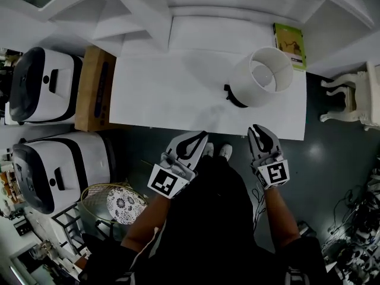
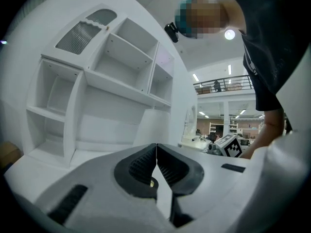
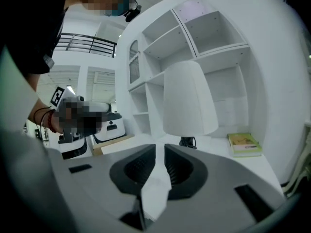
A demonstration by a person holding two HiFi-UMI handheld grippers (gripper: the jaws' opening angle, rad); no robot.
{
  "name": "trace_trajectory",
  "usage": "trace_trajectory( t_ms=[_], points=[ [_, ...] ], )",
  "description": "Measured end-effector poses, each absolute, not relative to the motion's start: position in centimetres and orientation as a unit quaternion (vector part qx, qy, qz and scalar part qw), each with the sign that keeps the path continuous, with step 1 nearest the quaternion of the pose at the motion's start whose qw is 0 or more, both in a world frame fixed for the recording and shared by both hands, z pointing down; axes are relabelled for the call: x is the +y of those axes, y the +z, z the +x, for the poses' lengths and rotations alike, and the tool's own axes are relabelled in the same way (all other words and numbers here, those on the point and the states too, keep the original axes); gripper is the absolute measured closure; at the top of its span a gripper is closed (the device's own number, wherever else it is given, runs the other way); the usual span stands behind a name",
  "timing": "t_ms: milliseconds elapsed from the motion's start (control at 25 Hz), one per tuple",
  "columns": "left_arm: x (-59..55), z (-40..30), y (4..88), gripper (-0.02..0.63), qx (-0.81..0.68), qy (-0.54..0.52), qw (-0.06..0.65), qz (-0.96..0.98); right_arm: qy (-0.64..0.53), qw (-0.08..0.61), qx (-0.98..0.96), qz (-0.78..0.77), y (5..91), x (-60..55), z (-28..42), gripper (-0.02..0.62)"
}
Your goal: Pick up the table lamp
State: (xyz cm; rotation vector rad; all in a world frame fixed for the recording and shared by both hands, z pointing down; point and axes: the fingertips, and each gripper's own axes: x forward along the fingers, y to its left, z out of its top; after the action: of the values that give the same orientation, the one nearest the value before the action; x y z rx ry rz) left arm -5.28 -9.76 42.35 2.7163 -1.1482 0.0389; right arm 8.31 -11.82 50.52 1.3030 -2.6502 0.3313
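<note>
1. White-shaded, the lamp (image 1: 264, 76) is stood on the desk (image 1: 160, 94), ahead of the right gripper (image 1: 263, 136) and apart from it.
2. Its smooth, tapered shade is carried over a black base.
3. The right gripper's jaws are held slightly apart; the left gripper (image 1: 191, 142) is closed. Nothing is held by either.

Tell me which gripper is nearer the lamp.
The right gripper: the table lamp stands almost straight ahead of it; the left gripper is farther off, leftward.
</note>
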Motion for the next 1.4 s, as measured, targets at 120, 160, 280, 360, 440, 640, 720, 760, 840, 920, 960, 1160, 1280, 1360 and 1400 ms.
trace_trajectory(
  t_ms=[120,160,280,360,440,640,720,760,840,920,960,1160,1280,1360,1400],
  points=[
    [-10.1,-5.9,43.5,0.588,-0.392,0.015,0.094,0.915,0.11,0.09,-0.887,0.438,52.7,-12.8,8.1,0.549],
    [-10.3,-6.1,44.0,0.588,-0.392,0.018,0.095,0.915,0.114,0.091,-0.885,0.441,53.3,-13.1,8.0,0.549],
    [-10.8,-6.5,45.5,0.588,-0.394,0.026,0.096,0.914,0.119,0.096,-0.883,0.444,54.9,-14.1,7.9,0.549],
    [-11.0,-6.8,46.3,0.588,-0.395,0.026,0.098,0.913,0.117,0.097,-0.88,0.45,56.1,-14.7,8.1,0.549],
    [-11.5,-7.0,47.1,0.587,-0.396,0.025,0.098,0.913,0.12,0.098,-0.872,0.465,57.4,-15.6,8.7,0.549],
    [-11.9,-7.0,48.3,0.588,-0.394,0.025,0.101,0.913,0.125,0.107,-0.865,0.474,59.8,-16.6,8.8,0.549],
    [-12.1,-7.0,48.8,0.588,-0.394,0.026,0.104,0.913,0.124,0.109,-0.866,0.472,60.3,-17.3,8.6,0.548],
    [-12.3,-7.1,48.9,0.588,-0.395,0.025,0.105,0.912,0.124,0.109,-0.866,0.472,60.5,-17.6,8.5,0.548],
    [-12.4,-7.2,49.6,0.587,-0.398,0.03,0.109,0.911,0.125,0.111,-0.865,0.473,61.0,-18.0,8.5,0.548],
    [-12.6,-7.2,50.3,0.586,-0.402,0.033,0.117,0.907,0.128,0.115,-0.864,0.474,61.7,-18.5,8.5,0.545],
    [-12.8,-7.1,50.4,0.586,-0.403,0.032,0.122,0.906,0.131,0.116,-0.862,0.475,62.1,-18.7,8.5,0.534],
    [-13.1,-6.2,50.7,0.586,-0.396,0.031,0.123,0.91,0.13,0.12,-0.86,0.479,62.9,-19.6,8.7,0.518],
    [-13.2,-5.6,50.8,0.586,-0.39,0.039,0.119,0.912,0.128,0.119,-0.861,0.478,62.8,-20.4,8.7,0.506],
    [-13.2,-5.3,51.0,0.586,-0.386,0.042,0.118,0.914,0.123,0.114,-0.86,0.482,62.5,-21.0,8.8,0.502],
    [-13.3,-5.2,51.0,0.586,-0.387,0.042,0.12,0.913,0.119,0.115,-0.86,0.483,62.5,-21.3,8.8,0.5]
  ],
)
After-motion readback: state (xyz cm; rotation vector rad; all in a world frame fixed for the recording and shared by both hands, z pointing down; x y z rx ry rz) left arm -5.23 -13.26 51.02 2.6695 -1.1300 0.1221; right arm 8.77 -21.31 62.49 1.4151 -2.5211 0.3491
